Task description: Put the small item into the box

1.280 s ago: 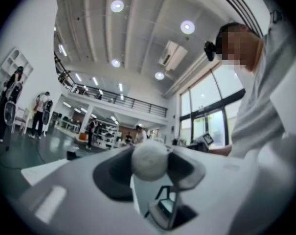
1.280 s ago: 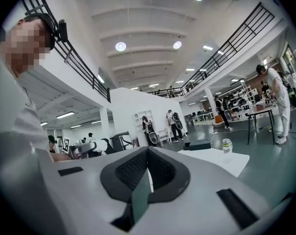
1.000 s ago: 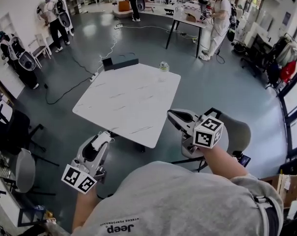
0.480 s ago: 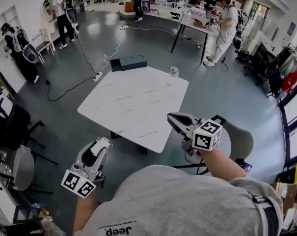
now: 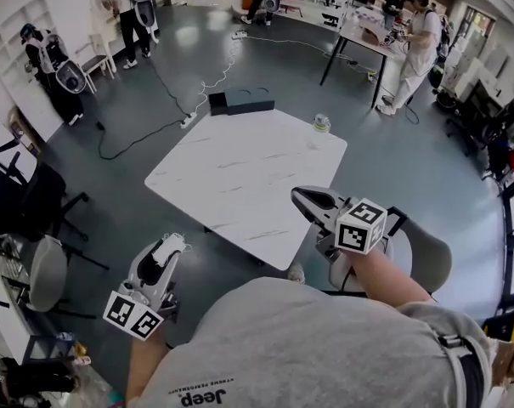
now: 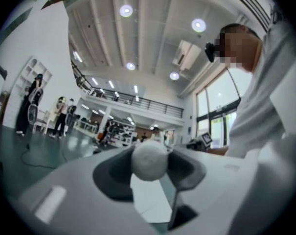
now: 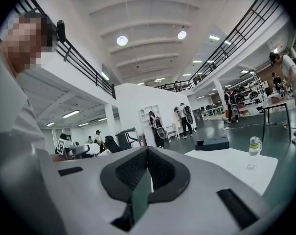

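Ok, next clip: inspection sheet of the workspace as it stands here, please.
Surface: white marble-patterned table, mostly bare.
Job's things: small white ball held in the left gripper; dark rectangular box by the table's far edge.
Clutter: clear plastic bottle at the table's far right corner.
Grippers: left gripper shut on the ball; right gripper shut, empty.
Cables: white and black cables on the floor beyond the table.
Surroundings: people standing by the far wall; black chair at left.

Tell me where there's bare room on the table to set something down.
Nearly the whole table is bare, from the near edge up to the box by the far edge and the bottle at the far right corner. Only that far side is crowded. The left tool, holding the ball, is short of the near edge.
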`<state>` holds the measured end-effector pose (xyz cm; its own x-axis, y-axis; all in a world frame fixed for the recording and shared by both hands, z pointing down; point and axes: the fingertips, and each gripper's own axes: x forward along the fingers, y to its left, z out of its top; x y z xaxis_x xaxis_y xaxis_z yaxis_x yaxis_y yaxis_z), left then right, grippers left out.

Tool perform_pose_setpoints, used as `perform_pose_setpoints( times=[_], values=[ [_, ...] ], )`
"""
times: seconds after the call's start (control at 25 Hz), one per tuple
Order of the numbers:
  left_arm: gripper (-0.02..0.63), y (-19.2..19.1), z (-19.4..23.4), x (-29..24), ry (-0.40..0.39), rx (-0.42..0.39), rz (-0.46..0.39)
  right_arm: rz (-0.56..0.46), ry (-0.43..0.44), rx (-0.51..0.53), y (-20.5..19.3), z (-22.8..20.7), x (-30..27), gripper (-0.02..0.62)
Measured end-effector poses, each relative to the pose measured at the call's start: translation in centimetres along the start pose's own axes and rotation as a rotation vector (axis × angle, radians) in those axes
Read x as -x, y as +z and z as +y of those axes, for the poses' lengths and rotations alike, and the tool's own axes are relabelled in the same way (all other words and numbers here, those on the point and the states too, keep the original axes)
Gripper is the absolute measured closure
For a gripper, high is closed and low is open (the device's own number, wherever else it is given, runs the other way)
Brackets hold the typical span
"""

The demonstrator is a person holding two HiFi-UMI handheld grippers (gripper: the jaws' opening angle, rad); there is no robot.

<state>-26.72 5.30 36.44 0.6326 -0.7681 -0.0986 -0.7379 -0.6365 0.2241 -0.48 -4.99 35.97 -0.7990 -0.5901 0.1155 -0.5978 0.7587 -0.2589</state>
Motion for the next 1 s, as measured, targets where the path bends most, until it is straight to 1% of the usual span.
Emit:
perform_pose_setpoints(
  times=[0.2,0.44,0.64,0.8,1.0],
  values=[
    [0.428,-0.9,0.6,-4.3,0.043,0.021,0.004,-0.007,0.031,-0.015,0.7,-5.0,-0.6,0.589],
    [0.428,-1.7,0.2,-12.7,0.072,0.047,0.019,0.021,0.054,-0.068,1.1,-13.2,-0.1,0.589],
    [0.428,-2.1,-0.1,-19.7,0.097,0.075,0.017,0.028,0.096,-0.069,2.4,-19.4,-0.2,0.591],
    [0.428,-2.1,-0.4,-23.9,0.126,0.061,0.030,0.019,0.134,-0.066,3.6,-23.0,-0.4,0.589],
    [0.428,-1.4,-0.7,-27.5,0.155,0.037,0.048,0.013,0.176,-0.057,4.8,-25.8,-0.8,0.589]
  ],
)
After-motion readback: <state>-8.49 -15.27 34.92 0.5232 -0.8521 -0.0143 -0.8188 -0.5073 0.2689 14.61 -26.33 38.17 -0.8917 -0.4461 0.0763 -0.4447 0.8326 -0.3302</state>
